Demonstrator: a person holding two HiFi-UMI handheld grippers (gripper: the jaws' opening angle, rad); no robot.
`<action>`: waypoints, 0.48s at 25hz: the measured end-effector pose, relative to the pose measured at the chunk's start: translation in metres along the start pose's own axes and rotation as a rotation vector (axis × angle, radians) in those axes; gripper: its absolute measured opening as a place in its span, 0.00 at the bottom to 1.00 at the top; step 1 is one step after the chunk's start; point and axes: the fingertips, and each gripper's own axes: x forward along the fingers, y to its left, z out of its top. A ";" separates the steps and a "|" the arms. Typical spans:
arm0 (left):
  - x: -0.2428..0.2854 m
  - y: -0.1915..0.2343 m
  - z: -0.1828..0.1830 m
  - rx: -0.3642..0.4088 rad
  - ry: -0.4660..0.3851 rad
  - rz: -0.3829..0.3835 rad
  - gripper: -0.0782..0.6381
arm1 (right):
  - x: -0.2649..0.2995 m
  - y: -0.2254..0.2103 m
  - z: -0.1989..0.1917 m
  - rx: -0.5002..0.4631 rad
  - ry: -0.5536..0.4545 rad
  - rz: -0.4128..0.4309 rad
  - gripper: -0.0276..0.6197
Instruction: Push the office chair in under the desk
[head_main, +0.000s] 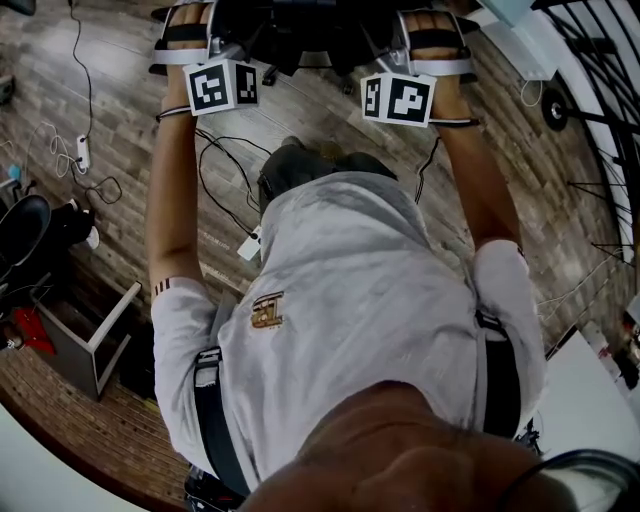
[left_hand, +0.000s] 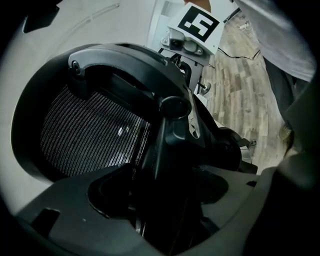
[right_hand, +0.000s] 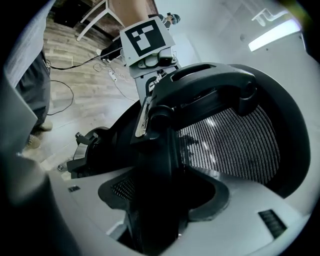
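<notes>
Over at the left of the head view, a white power strip (head_main: 82, 152) lies on the wood floor (head_main: 120, 110). Next right, the left claw (head_main: 188, 28) reaches to the top of the frame. Its own view shows it clenched on a black upright strut of the office chair (left_hand: 95, 135), just right of the mesh back. In the head view the chair's dark bulk sits at top centre, between the two outstretched arms. At upper right, the right claw (head_main: 432, 30) grasps the same chair, its jaws closed round a black strut left of the mesh.
</notes>
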 end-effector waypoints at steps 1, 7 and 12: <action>0.010 0.004 -0.003 0.002 -0.007 -0.002 0.59 | 0.009 -0.004 -0.004 0.003 0.008 -0.001 0.45; 0.063 0.031 -0.033 0.012 -0.046 -0.020 0.59 | 0.067 -0.025 -0.014 0.020 0.060 -0.004 0.45; 0.106 0.055 -0.079 0.021 -0.094 -0.041 0.59 | 0.129 -0.041 -0.006 0.039 0.114 -0.011 0.45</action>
